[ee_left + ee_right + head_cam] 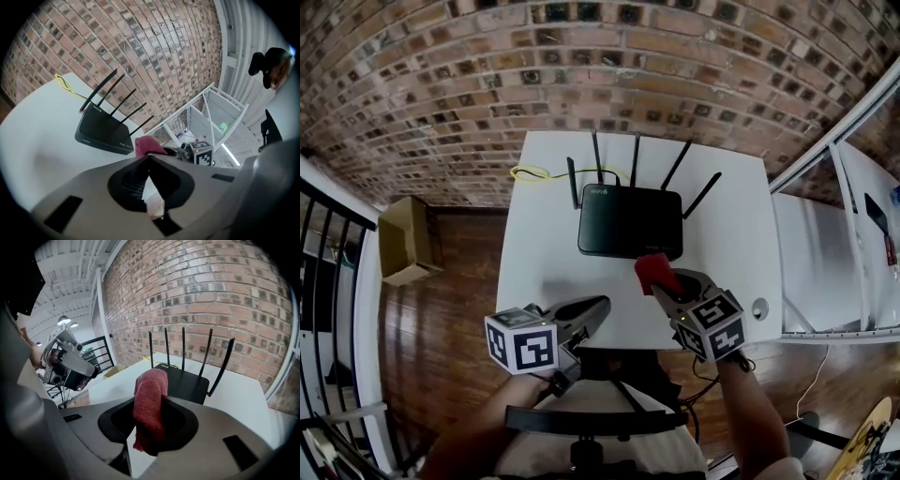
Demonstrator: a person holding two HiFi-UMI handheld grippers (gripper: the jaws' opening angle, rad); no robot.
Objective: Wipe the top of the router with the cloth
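White table (544, 234), rectangular; we see its far edge toward brick wall (628, 66). Black router (630, 220) lies flat on it, about mid-width, nearer far side. We count five antennas (635, 159) rising from router's rear edge. Yellow cable (530, 172) loops on tabletop at far left corner, near leftmost antenna. Small round grey disc (758, 308) sits in tabletop by near right corner, well apart from router.
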